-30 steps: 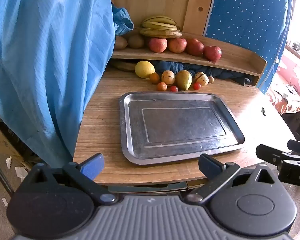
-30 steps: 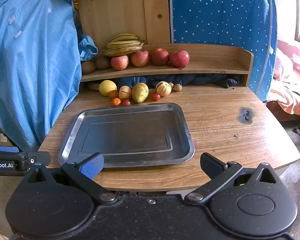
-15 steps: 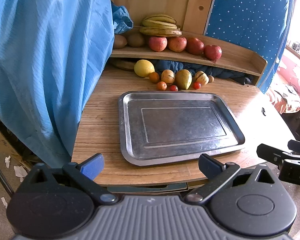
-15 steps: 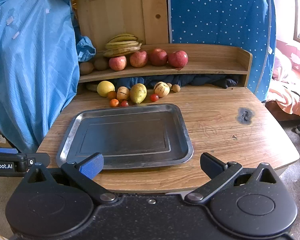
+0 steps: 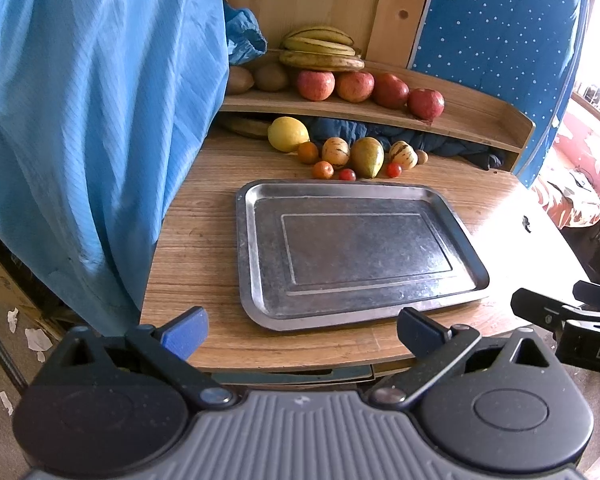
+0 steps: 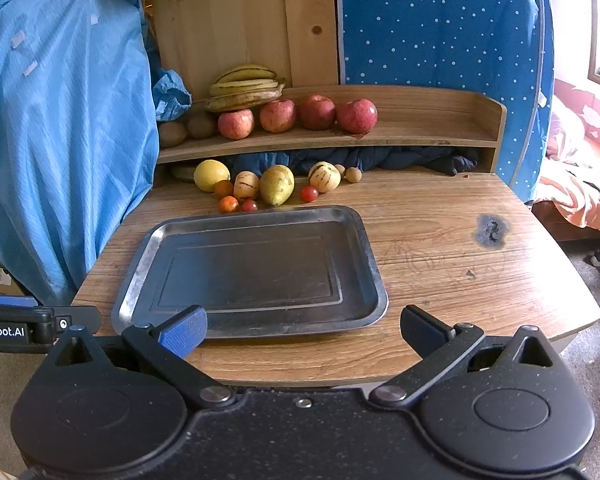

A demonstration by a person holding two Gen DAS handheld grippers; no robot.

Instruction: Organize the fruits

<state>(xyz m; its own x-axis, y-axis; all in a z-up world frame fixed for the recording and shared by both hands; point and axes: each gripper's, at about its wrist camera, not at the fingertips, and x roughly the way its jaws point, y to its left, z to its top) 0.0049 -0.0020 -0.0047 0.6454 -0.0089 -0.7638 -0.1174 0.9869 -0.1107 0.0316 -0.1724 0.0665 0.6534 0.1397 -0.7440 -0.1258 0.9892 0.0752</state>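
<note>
An empty steel tray (image 5: pixel 260 312) (image 6: pixel 370 272) lies in the middle of the wooden table. Behind it sit a lemon (image 5: pixel 288 134) (image 6: pixel 211 175), a pear (image 5: pixel 367 157) (image 6: pixel 276 184), two striped melons (image 5: pixel 335 152) (image 6: pixel 324 176), small oranges (image 5: pixel 323 169) (image 6: pixel 228 204) and cherry tomatoes (image 5: pixel 393 169) (image 6: pixel 309 193). Apples (image 5: pixel 316 85) (image 6: pixel 356 115), bananas (image 5: pixel 320 49) (image 6: pixel 246 85) and kiwis (image 5: pixel 271 77) (image 6: pixel 201 126) rest on the shelf. My left gripper (image 5: pixel 302 330) and right gripper (image 6: pixel 303 328) both hover open at the table's near edge, holding nothing.
A blue cloth (image 5: pixel 92 120) (image 6: pixel 60 132) hangs along the table's left side. A raised wooden shelf (image 5: pixel 484 120) (image 6: pixel 432 128) spans the back, with dark fabric (image 6: pixel 380 157) stuffed beneath it. A burn mark (image 6: pixel 491 230) marks the table on the right.
Both grippers have edged slightly forward toward the table; the tray and fruit appear a little closer. Nothing was grasped or moved.
</note>
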